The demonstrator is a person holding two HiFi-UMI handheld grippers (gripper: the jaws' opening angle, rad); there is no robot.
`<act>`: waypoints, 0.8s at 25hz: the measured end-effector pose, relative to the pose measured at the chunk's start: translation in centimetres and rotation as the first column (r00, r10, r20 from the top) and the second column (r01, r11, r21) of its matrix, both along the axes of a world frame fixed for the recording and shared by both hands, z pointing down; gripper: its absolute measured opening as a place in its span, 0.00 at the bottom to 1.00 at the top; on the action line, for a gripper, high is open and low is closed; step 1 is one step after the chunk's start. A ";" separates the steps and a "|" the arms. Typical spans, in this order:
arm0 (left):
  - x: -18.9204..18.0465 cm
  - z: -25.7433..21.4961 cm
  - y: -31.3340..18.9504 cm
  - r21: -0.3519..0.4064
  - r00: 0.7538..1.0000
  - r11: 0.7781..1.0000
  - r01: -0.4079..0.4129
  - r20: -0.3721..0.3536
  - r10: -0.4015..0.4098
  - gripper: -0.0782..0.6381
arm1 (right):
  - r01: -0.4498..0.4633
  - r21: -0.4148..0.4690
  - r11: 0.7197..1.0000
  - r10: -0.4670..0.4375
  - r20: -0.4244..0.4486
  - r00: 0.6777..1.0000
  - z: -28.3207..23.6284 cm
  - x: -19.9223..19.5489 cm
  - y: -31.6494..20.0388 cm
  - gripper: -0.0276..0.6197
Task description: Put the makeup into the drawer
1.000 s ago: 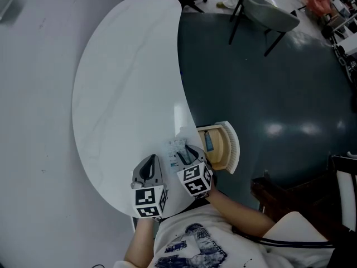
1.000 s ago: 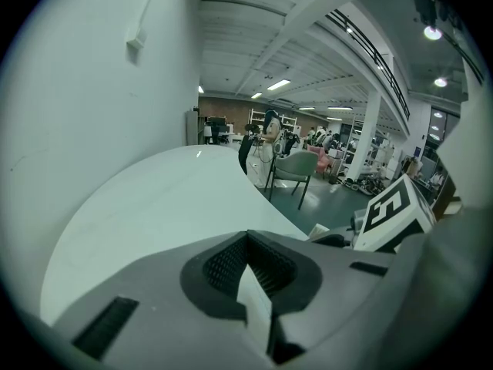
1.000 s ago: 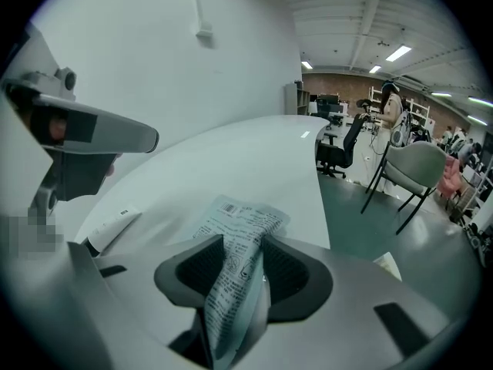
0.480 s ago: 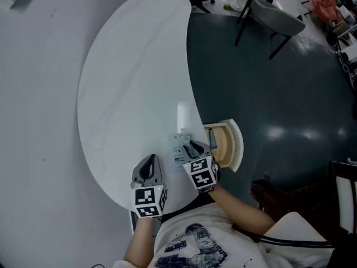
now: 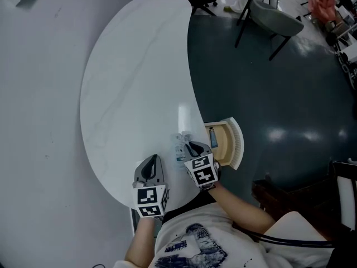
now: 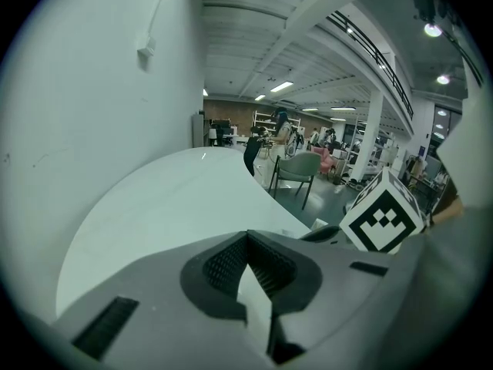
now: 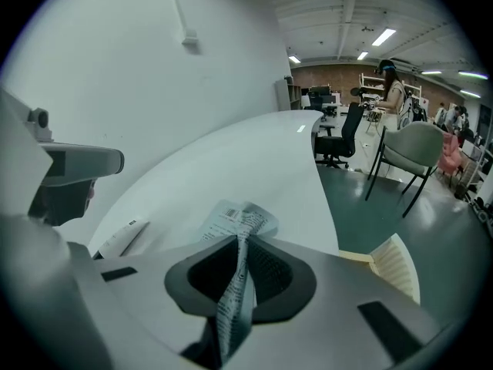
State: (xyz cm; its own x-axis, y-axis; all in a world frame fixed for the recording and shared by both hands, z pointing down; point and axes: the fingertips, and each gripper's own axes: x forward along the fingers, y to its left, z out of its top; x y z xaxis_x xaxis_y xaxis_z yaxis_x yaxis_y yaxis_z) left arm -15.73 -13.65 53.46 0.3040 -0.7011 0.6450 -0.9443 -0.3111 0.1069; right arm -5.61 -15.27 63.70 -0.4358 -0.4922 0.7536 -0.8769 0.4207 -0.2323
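White and glossy, the curved surface carries almost nothing, and the action sits by the drawer, which stands pulled out from the surface's edge over the dark floor. The drawer shows a pale wooden inside and a ribbed white front, and a small blue item lies in it. Just beside the drawer, on the surface side, the right gripper points steeply down at a thin printed packet of makeup. Its jaws have just been closing, and in the right gripper view the packet is pinched between the pads, crumpled upright where they squeeze it. Its barcoded end fans out beyond the jaws above the white top, and the drawer's front shows off to one side of it. The left gripper hovers farther from the drawer, beyond the right one and near the person's edge of the surface. Its jaws are brought together with nothing between them in the left gripper view. Well beyond the drawer, a grey chair stands on the floor.
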 end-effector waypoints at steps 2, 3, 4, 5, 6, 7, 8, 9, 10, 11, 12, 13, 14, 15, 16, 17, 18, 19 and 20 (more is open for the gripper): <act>-0.1 -0.3 0.4 0.008 1.000 1.000 -0.002 0.000 0.002 0.18 | -0.012 -0.001 1.000 0.012 0.012 1.000 -0.1 0.0 0.6 0.13; -0.3 -0.5 0.6 0.011 1.000 1.000 -0.004 0.001 0.004 0.18 | -0.017 0.003 1.000 0.016 0.013 1.000 -0.1 0.0 0.9 0.12; -0.4 -0.6 0.9 0.014 1.000 1.000 -0.006 0.001 0.006 0.18 | -0.020 0.009 1.000 0.020 0.014 1.000 -0.3 0.0 1.2 0.12; -0.5 -0.7 1.3 0.017 1.000 1.000 -0.008 0.001 0.008 0.18 | -0.024 0.016 1.000 0.023 0.015 1.000 -0.6 0.0 1.6 0.12; -0.6 -0.9 1.8 0.021 1.000 1.000 -0.010 0.001 0.010 0.18 | -0.028 0.025 0.999 0.027 0.018 0.999 -1.0 -0.1 1.9 0.11; -0.6 -1.2 2.3 0.025 1.000 1.000 -0.014 0.001 0.014 0.18 | -0.033 0.034 0.999 0.032 0.019 0.999 -1.5 -0.1 2.3 0.11; -0.6 -1.4 2.8 0.031 1.000 0.999 -0.019 0.000 0.019 0.18 | -0.040 0.044 0.998 0.039 0.021 0.999 -2.0 0.0 2.7 0.11; -0.6 -1.7 3.5 0.036 1.000 0.999 -0.025 -0.001 0.025 0.18 | -0.049 0.053 0.997 0.048 0.021 0.999 -2.4 0.0 3.2 0.11; -0.7 -2.0 4.1 0.042 1.000 0.999 -0.031 -0.001 0.031 0.18 | -0.058 0.058 0.997 0.057 0.021 0.998 -2.9 0.0 3.9 0.11; -0.9 -2.4 4.9 0.048 0.999 0.998 -0.037 -0.001 0.037 0.18 | -0.067 0.061 0.996 0.066 0.021 0.998 -3.3 -0.1 4.5 0.11; -1.1 -2.7 5.7 0.054 0.999 0.998 -0.041 0.000 0.041 0.18 | -0.075 0.065 0.995 0.074 0.023 0.997 -3.7 -0.1 5.3 0.11; -1.3 -3.1 6.5 0.061 0.999 0.997 -0.045 0.002 0.045 0.18 | -0.082 0.070 0.994 0.080 0.025 0.996 -4.1 -0.2 6.0 0.11; -1.6 -3.4 7.2 0.069 0.999 0.997 -0.047 0.004 0.047 0.18 | -0.087 0.078 0.993 0.085 0.028 0.996 -4.6 -0.3 6.7 0.11; -1.8 -3.8 8.1 0.077 0.999 0.996 -0.049 0.005 0.049 0.18 | -0.092 0.089 0.992 0.089 0.031 0.996 -5.1 -0.4 7.3 0.11; -2.0 -4.2 8.9 0.085 0.999 0.995 -0.051 0.007 0.051 0.18 | -0.096 0.100 0.990 0.093 0.034 0.995 -5.7 -0.5 8.1 0.11; -2.2 -4.6 9.7 0.094 0.999 0.994 -0.053 0.008 0.052 0.18 | -0.099 0.110 0.989 0.096 0.038 0.995 -6.3 -0.5 8.9 0.11; -2.4 -5.1 10.6 0.102 0.999 0.993 -0.054 0.009 0.054 0.18 | -0.104 0.120 0.987 0.100 0.042 0.994 -6.9 -0.6 9.7 0.11; -2.6 -5.5 11.5 0.111 0.998 0.992 -0.056 0.009 0.056 0.18 | -0.110 0.131 0.985 0.105 0.045 0.993 -7.5 -0.6 10.6 0.10; -2.7 -6.0 12.5 0.120 0.998 0.991 -0.058 0.008 0.058 0.18 | -0.117 0.140 0.983 0.111 0.048 0.993 -8.2 -0.6 11.5 0.10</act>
State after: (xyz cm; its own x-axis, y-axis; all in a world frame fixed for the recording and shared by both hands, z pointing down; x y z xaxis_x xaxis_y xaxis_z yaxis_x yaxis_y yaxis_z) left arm -18.46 -1.19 47.47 0.3436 -0.7546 0.5590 -0.9247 -0.3756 0.0613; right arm -6.20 -3.80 55.54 -0.3987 -0.6415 0.6554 -0.9124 0.3499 -0.2125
